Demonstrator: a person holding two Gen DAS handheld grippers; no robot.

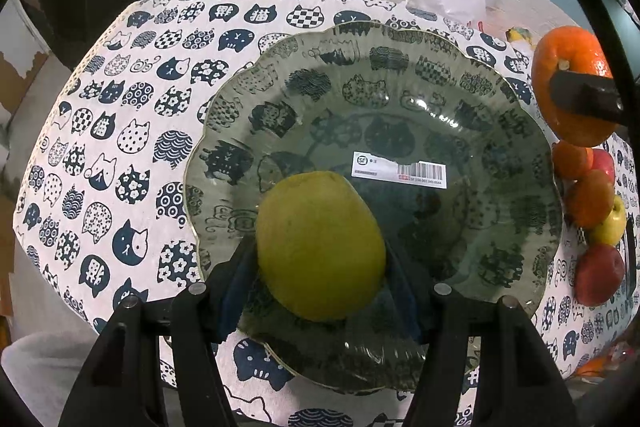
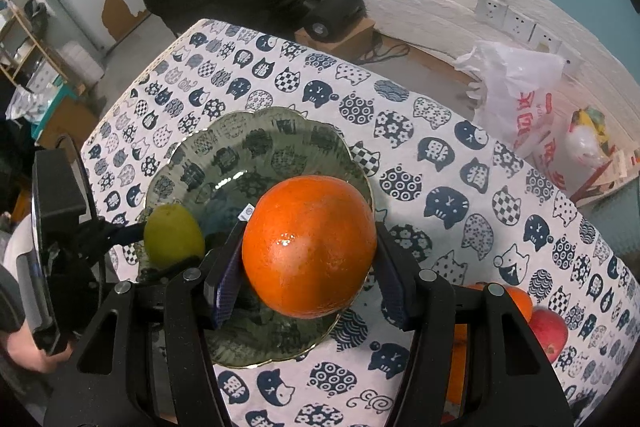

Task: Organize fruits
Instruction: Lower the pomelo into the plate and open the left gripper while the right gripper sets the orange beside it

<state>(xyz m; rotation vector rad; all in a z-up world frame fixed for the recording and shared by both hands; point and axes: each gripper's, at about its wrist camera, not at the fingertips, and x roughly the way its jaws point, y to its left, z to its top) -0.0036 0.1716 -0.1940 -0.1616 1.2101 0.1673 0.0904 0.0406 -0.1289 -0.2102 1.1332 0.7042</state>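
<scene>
A scalloped clear glass plate [image 1: 500,99] lies on the cat-print tablecloth [image 1: 120,147]; it also shows in the right wrist view [image 2: 256,143]. My left gripper [image 1: 320,259] is shut on a yellow-green pear [image 1: 320,243] and holds it over the plate's near part. My right gripper [image 2: 310,267] is shut on an orange [image 2: 308,247] above the plate's right edge. In the left wrist view that orange [image 1: 572,59] hangs at the upper right. In the right wrist view the pear [image 2: 172,235] sits in the left gripper at the left.
Loose oranges [image 1: 588,199], a yellow apple [image 1: 612,223] and a red apple [image 1: 598,275] lie in a row on the cloth right of the plate. A barcode sticker [image 1: 400,171] shows under the plate. A white plastic bag [image 2: 516,87] sits past the table's far edge.
</scene>
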